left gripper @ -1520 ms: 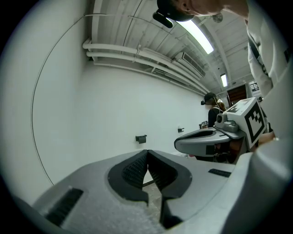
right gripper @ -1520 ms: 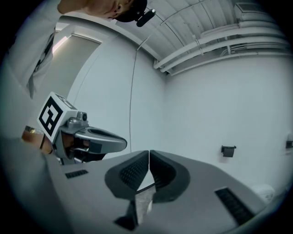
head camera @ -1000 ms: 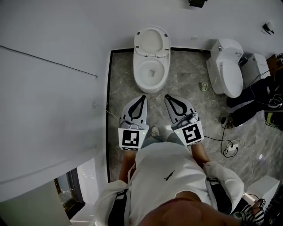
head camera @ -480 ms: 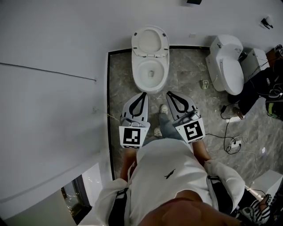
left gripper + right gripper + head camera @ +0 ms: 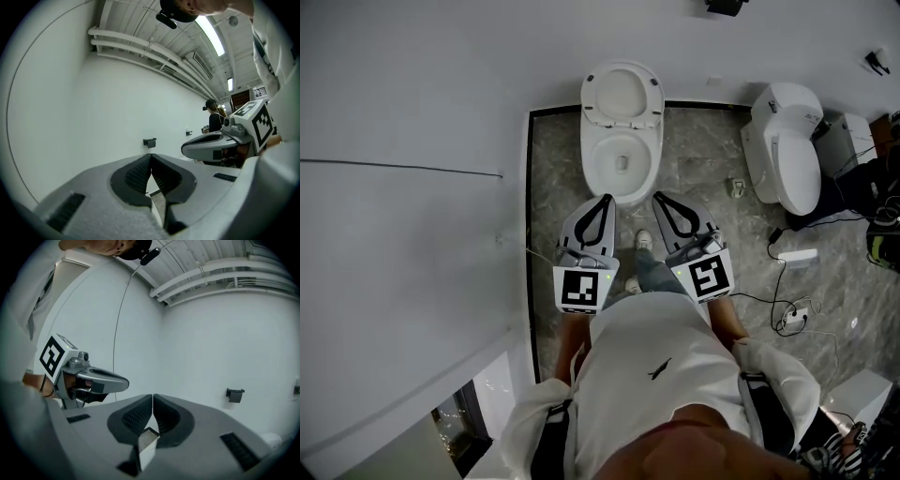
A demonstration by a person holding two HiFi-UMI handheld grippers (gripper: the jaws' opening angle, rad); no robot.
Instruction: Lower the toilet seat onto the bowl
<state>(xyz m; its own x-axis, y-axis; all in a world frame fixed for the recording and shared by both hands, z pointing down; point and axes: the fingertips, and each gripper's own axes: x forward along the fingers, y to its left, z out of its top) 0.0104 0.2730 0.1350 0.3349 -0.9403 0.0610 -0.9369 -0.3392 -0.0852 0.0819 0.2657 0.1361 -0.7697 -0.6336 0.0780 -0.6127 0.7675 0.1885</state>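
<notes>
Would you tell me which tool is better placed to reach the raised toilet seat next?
Left, narrowly. Both tools are shut, short of the bowl, but the left tool lies nearer the centre line of the raised seat; the right tool sits further aside.

- I see a grey marbled floor (image 5: 558, 178), with a dark border (image 5: 529, 234) along its left edge.
- Toilet (image 5: 622, 173) stands on it; second toilet (image 5: 794, 164) to the right.
- Power strip (image 5: 794, 315) lies lower right.

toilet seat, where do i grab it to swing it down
I'd pinch the free top rim of the raised toilet seat, coming from the front over the bowl. It stands up against the wall, hinged at the bowl's back, leaving that rim exposed.
</notes>
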